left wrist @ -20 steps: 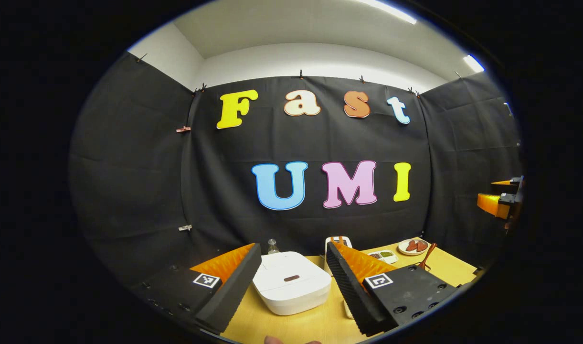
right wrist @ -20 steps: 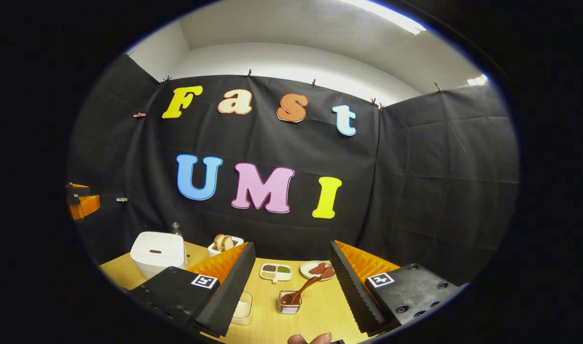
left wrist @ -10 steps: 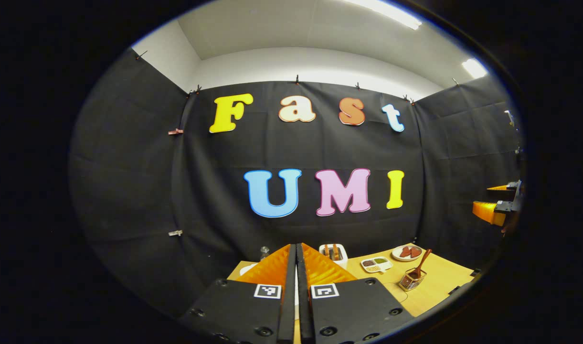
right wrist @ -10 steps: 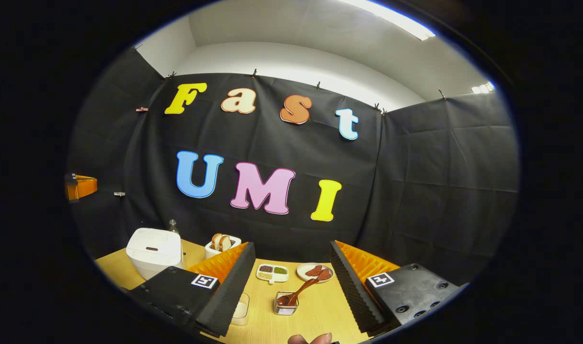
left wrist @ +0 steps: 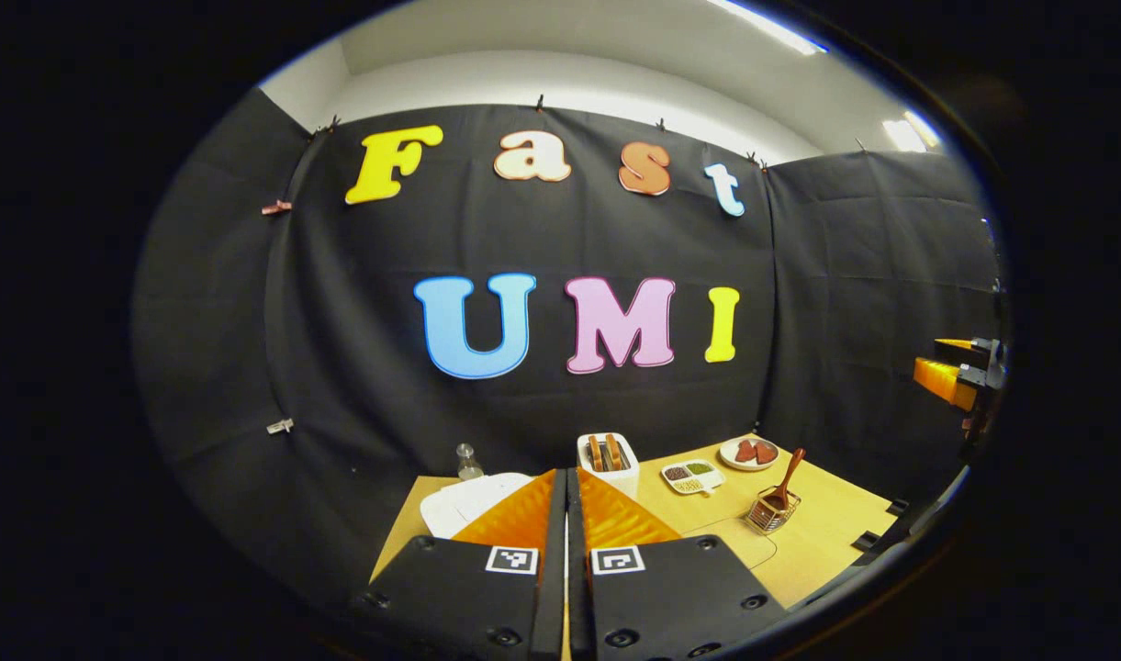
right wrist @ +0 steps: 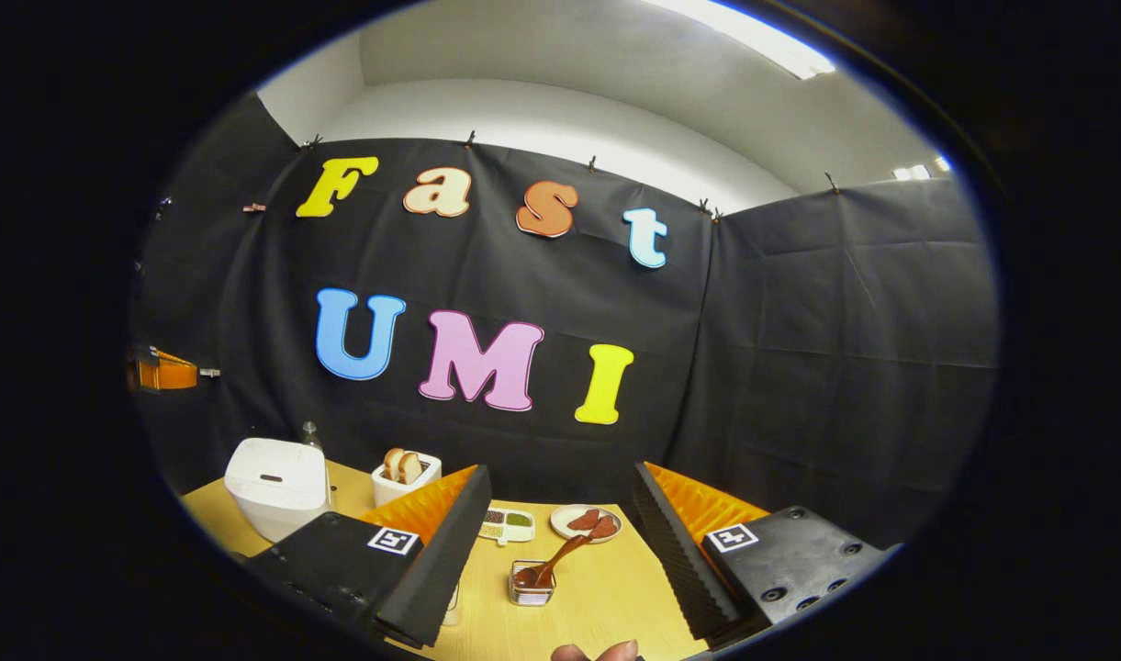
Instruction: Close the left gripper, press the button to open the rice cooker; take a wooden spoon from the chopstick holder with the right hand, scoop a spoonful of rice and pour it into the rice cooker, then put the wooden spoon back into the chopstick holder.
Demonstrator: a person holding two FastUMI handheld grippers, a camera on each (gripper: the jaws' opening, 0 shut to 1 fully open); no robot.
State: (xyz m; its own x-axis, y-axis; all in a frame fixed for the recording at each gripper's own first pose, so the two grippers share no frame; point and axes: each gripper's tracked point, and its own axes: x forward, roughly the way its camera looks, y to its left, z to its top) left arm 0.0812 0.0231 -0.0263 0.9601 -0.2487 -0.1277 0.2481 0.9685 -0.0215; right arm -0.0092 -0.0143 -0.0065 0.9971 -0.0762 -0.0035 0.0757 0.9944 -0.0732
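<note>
The white rice cooker (right wrist: 268,464) stands at the table's left with its lid down; in the left gripper view the cooker (left wrist: 468,503) is partly hidden behind my fingers. My left gripper (left wrist: 566,474) is shut with nothing between its fingers and hangs above the table, near the cooker. A wooden spoon (right wrist: 560,556) leans in a small wire chopstick holder (right wrist: 531,590), which lies ahead of my right gripper (right wrist: 560,476). That gripper is open and holds nothing. The spoon (left wrist: 788,476) and holder (left wrist: 767,516) stand to the right in the left gripper view.
On the wooden table (right wrist: 606,597) stand a white toaster with bread (right wrist: 402,474), a divided dish (right wrist: 507,525), a plate of red pieces (right wrist: 586,521) and a small bottle (right wrist: 311,434). A pale cup (right wrist: 452,601) peeks from behind my right gripper's left finger. Black cloth walls the booth.
My left gripper has gone from open to shut, and its view has swung so the cooker sits behind its fingers. The right gripper has stayed open and drifted only slightly.
</note>
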